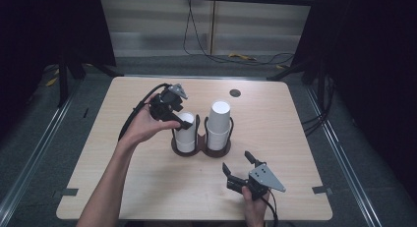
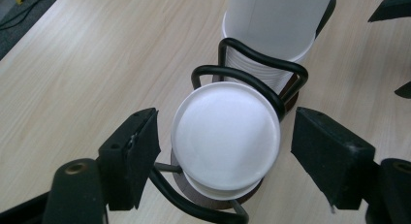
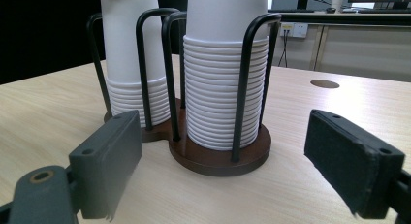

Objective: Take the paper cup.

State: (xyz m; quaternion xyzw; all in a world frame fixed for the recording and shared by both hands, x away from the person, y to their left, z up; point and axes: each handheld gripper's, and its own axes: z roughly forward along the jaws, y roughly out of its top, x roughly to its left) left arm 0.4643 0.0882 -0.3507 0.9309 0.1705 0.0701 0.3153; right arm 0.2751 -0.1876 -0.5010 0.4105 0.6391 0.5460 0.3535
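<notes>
Your left gripper (image 1: 178, 120) over left cup stack (image 1: 185, 133), jaws spread wide either side of top cup, not touching it, holding nothing. Stack sits upside down in left ring of wire cup holder (image 1: 201, 149), mid desk (image 1: 123, 187). Right cup stack (image 1: 218, 124) taller, just beside, in right ring. Your right gripper (image 1: 238, 169) low at near right of holder, well apart from it, jaws wide open, empty, pointing toward stacks.

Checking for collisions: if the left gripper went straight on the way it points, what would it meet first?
Likely the top cup of the left cup stack: the left gripper is open, fingers on either side of it.
</notes>
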